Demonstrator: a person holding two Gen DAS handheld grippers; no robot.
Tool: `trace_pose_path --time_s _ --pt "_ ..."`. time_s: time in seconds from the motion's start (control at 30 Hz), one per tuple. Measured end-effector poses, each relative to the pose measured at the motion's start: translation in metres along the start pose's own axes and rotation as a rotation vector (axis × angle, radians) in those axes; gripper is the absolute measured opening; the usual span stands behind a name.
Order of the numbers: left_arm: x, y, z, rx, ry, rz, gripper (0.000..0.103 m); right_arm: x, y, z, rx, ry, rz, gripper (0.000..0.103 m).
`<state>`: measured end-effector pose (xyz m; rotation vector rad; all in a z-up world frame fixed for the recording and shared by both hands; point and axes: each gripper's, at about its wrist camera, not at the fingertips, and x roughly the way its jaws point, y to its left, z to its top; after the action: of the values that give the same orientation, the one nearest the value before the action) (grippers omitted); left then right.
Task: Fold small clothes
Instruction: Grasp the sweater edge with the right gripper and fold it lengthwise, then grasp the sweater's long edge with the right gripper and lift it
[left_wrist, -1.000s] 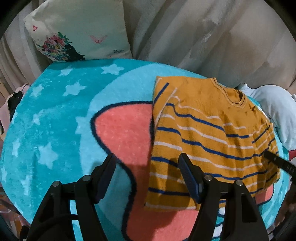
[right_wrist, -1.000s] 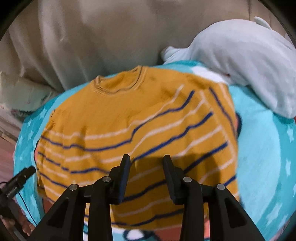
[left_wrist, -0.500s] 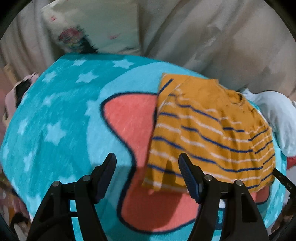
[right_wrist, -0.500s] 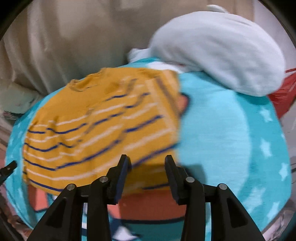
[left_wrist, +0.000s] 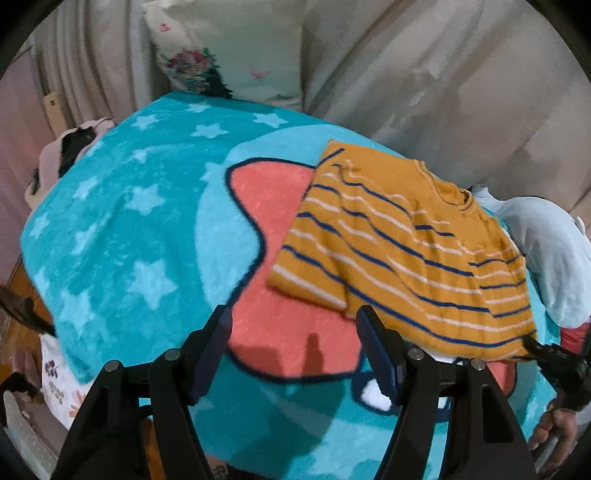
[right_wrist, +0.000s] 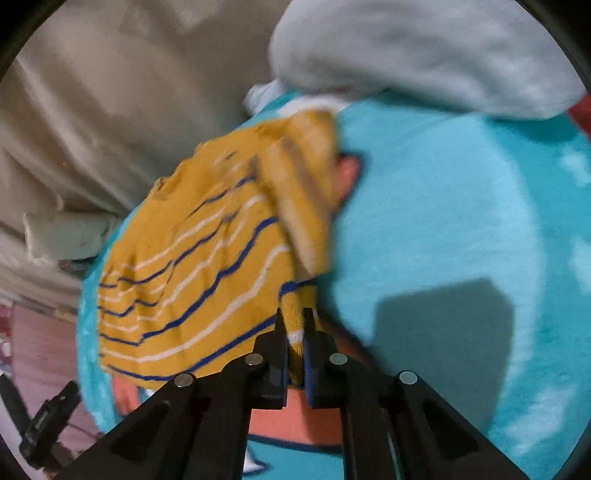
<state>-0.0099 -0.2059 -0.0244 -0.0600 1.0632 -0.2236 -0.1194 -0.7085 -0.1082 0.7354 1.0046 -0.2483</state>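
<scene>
A small mustard sweater with blue and white stripes lies on a turquoise star blanket, its sleeves folded in. My left gripper is open and empty, hovering just before the sweater's near left corner. My right gripper is shut on the sweater's lower right corner, and the right edge is lifted and blurred. The right gripper's tip also shows in the left wrist view at the hem.
A light blue garment is heaped at the blanket's far right, touching the sweater's collar side. A floral pillow leans on beige curtains behind. The blanket's left edge drops off beside pink cloth.
My right gripper swung to the sweater's right side and shut on its lower right corner, raising that edge. My left gripper drew back and up, staying open.
</scene>
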Motion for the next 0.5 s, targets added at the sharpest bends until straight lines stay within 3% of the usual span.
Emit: trace_pose_path --time_s 0.1,0.23,0.4,0.5 --pt "0.0 0.007 -0.006 -0.032 0.011 0.011 0.069 -0.005 -0.02 0.0 0.039 0.01 -0.011 0.004" --pt "0.003 0.008 -0.012 -0.05 0.028 0.0 0.069 -0.004 -0.007 -0.006 -0.011 0.013 0.01 0.006" --pt "0.011 0.007 -0.012 -0.061 0.049 -0.026 0.069 -0.022 -0.017 -0.007 0.008 -0.006 0.005 0.027" --pt "0.016 0.011 -0.009 -0.075 0.057 -0.035 0.069 -0.046 -0.017 -0.008 0.002 -0.068 -0.02 0.027"
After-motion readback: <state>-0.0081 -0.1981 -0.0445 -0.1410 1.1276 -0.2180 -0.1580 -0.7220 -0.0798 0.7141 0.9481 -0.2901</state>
